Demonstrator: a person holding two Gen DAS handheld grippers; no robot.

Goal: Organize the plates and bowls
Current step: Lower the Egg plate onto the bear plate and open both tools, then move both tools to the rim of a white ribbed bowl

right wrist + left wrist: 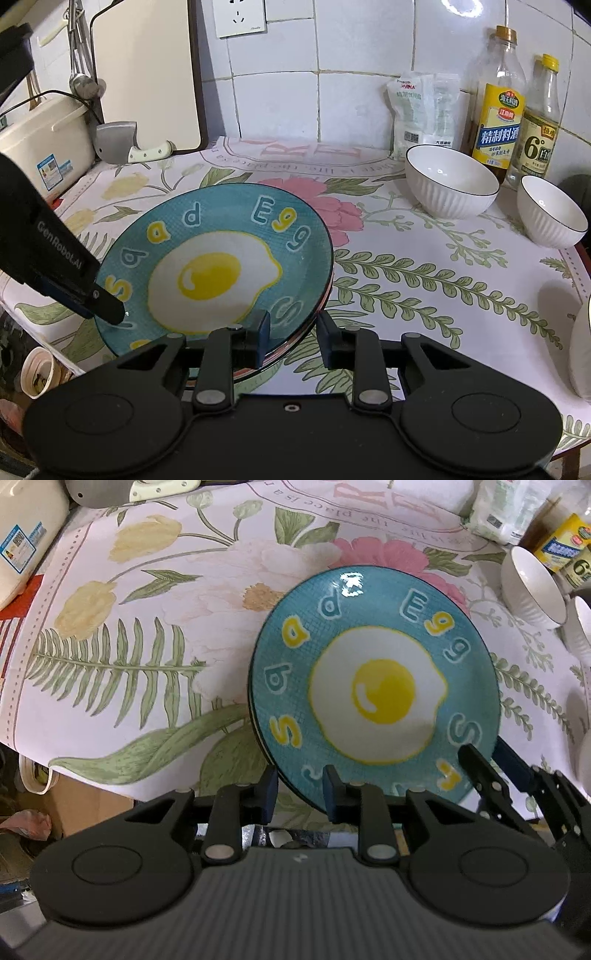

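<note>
A blue plate (373, 590) with a fried-egg picture tops a stack of plates (229, 205) on the flowered tablecloth. My left gripper (300, 794) straddles the stack's near rim; one finger lies over the plate, the other outside it, with a gap showing. Its finger (107, 310) also shows at the plate's left edge in the right wrist view. My right gripper (293, 332) straddles another part of the rim the same way, pads apart. In the left wrist view it (495, 771) sits at the plate's lower right. Two white ribbed bowls (450, 184) (550, 210) stand at the back right.
Two bottles (496, 103) and a white bag (424, 110) stand against the tiled wall behind the bowls. A cleaver (118, 142) and a cream appliance (40, 147) sit at the back left. Another white dish (581, 354) shows at the right edge. The table's front edge (92, 779) drops off at the left.
</note>
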